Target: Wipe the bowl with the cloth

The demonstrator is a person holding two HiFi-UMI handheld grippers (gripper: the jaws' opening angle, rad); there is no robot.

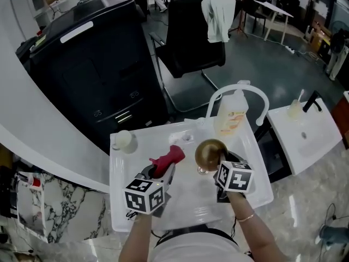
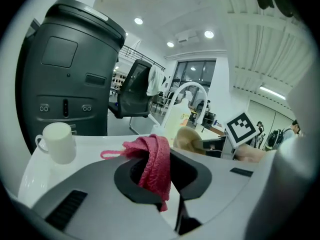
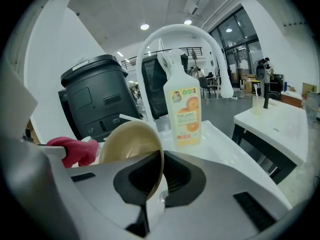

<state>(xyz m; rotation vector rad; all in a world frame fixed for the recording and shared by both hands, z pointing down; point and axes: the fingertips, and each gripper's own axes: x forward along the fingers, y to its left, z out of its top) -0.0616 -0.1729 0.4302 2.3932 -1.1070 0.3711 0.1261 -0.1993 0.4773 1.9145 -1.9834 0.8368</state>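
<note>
A big black machine (image 1: 92,64) stands at the far left, behind the white sink (image 1: 188,203). To the right of the machine is a black chair (image 1: 188,37) with a pale towel (image 1: 218,18) thrown over its back. A second white sink (image 1: 311,135) sits off to the right, well apart from the first.

Along the far edge of the near sink a white faucet (image 1: 248,88) arches up. A pale bottle (image 1: 232,113) with an orange label stands right under the arch.

The person reaches in from the near edge with both arms. The right hand-held gripper (image 1: 221,162) comes in at the right half of the sink, its jaws pinched down on the rim of a gold bowl (image 1: 211,153). The right gripper view shows the bowl's edge running straight down between the two dark pads. The bowl is tipped on its side just ahead of that gripper, around the middle of the sink and in front of the bottle.

The left hand-held gripper (image 1: 161,173) sits at the left half, its jaws closed on a red cloth (image 1: 169,158). The cloth bunches up out of the jaws and pokes toward the bowl, just beside it on its left. From above a sliver of white shows between the two.

A small white cup (image 1: 124,140) stands alone at the sink's far left corner, clear of both hand-held grippers.
</note>
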